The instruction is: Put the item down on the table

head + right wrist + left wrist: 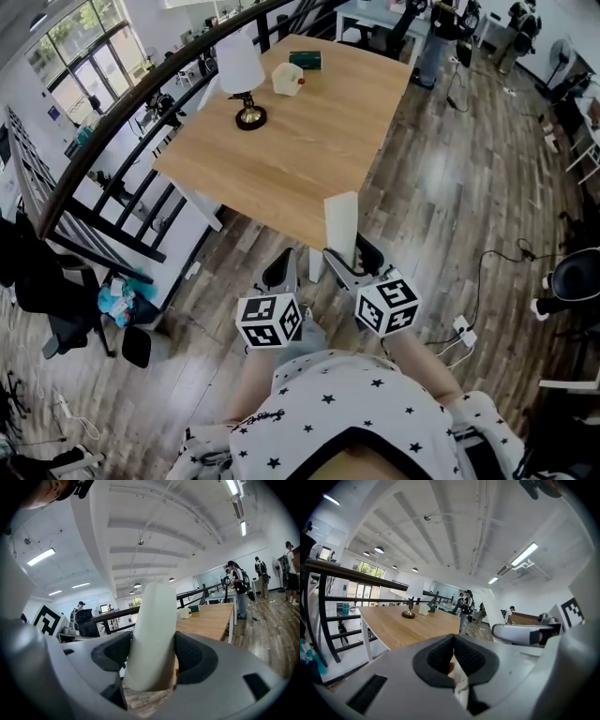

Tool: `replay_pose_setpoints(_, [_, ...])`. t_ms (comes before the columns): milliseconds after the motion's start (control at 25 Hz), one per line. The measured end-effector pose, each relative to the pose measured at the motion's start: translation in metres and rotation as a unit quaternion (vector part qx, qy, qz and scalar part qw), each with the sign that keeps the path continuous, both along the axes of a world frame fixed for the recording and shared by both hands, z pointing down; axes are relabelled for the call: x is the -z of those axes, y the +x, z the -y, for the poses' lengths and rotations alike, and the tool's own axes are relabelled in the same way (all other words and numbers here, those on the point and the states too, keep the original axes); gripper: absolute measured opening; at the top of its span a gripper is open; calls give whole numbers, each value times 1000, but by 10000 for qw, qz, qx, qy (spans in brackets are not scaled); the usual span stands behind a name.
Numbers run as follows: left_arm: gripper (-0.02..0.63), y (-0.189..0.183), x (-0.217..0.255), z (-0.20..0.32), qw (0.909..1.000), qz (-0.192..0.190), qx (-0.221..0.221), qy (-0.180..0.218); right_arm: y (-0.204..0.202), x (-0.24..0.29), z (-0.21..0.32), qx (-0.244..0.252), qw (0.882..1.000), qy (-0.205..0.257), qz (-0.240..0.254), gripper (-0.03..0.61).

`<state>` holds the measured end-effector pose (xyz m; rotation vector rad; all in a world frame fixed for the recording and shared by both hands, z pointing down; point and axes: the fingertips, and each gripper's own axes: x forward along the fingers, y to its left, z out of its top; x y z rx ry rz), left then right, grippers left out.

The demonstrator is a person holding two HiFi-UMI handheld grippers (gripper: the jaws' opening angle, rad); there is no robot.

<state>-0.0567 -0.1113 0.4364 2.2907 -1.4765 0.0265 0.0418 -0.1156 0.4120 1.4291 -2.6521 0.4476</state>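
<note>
A tall pale white item (341, 223), flattened toward its top, stands upright between the jaws of my right gripper (349, 261), which is shut on its lower part. It hangs in front of the near edge of the wooden table (309, 159), above the floor. In the right gripper view the item (152, 630) fills the gap of the right gripper (152, 657), with the table beyond it. My left gripper (281, 272) is held beside the right one, off the table. In its own view the left gripper (453, 654) has its pads pressed together with nothing between them.
On the table's far end stand a lamp with a white shade (241, 77), a small white box (287, 79) and a dark green object (306, 60). A dark railing (122, 122) runs along the table's left side. Cables (487, 272) lie on the wooden floor, and people (433, 37) stand further back.
</note>
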Motion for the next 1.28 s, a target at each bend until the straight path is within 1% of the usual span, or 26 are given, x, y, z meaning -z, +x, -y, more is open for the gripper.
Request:
replay_pose_setpoints(320, [12, -25, -10, 77, 9999, -45, -96, -93, -28, -12, 76, -52, 9999, -125, -83, 291])
replay_pose_setpoints(640, [12, -31, -23, 142, 9989, 20, -435, -186, -43, -33, 142, -207, 9992, -289, -201, 291])
replay_pose_setpoints(1000, [12, -31, -38, 175, 9983, 0, -428, -402, -44, -74, 185, -158, 9961, -702, -505, 291])
replay_pose_setpoints(1280, [12, -31, -51, 202, 9981, -87, -251, -555, -37, -114, 223, -53, 9911, -1089, -763, 291])
